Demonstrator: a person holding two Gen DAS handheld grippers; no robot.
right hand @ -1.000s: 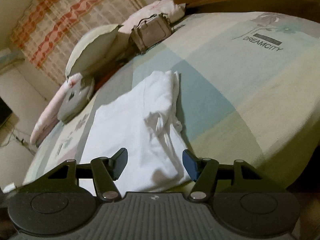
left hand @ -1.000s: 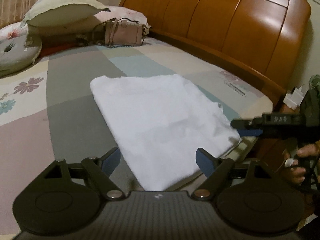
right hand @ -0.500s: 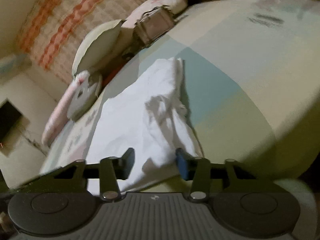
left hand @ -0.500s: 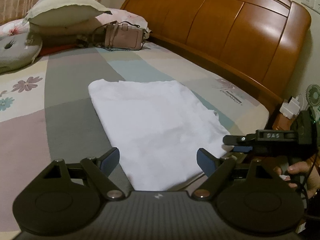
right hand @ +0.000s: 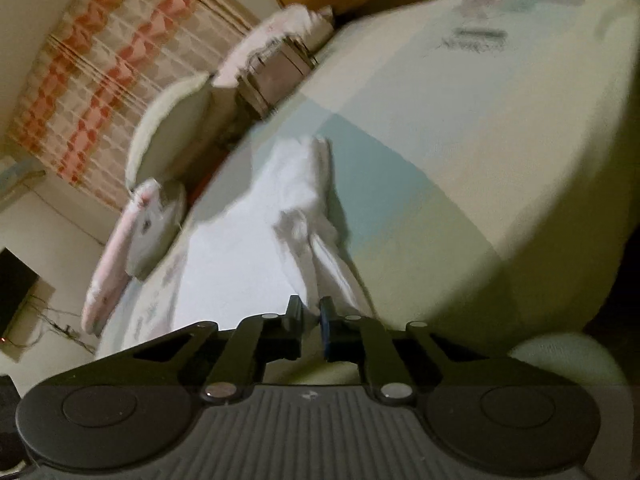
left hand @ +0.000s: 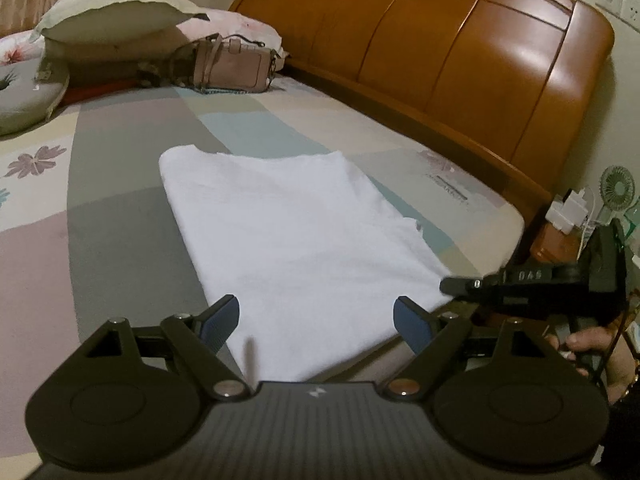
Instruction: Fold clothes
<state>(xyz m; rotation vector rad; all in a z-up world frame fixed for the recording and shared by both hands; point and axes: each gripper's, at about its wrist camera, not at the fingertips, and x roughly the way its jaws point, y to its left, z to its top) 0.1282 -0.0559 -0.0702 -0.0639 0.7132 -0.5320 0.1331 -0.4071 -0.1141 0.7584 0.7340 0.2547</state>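
Observation:
A white folded garment (left hand: 288, 232) lies flat on the patchwork bed sheet (left hand: 120, 220). My left gripper (left hand: 316, 316) hangs open just above its near edge, the cloth spreading between and beyond the blue pads without touching them. My right gripper (right hand: 310, 312) is closing, its jaws almost together with the garment's (right hand: 240, 248) near right corner pinched between them. In the left wrist view the right gripper (left hand: 454, 285) reaches in from the right at that corner, held by a person's hand (left hand: 592, 340). The right wrist picture is blurred.
A wooden headboard (left hand: 440, 60) runs along the bed's far right side. A pink handbag (left hand: 236, 66), pillows (left hand: 112, 12) and a round cushion (left hand: 24, 92) crowd the far end. A nightstand with a small fan (left hand: 616, 188) stands beyond the bed's right edge.
The right jaws went from wide apart to nearly together around the garment's corner, and that gripper sank a little and rolled. The left gripper kept its place and stayed open.

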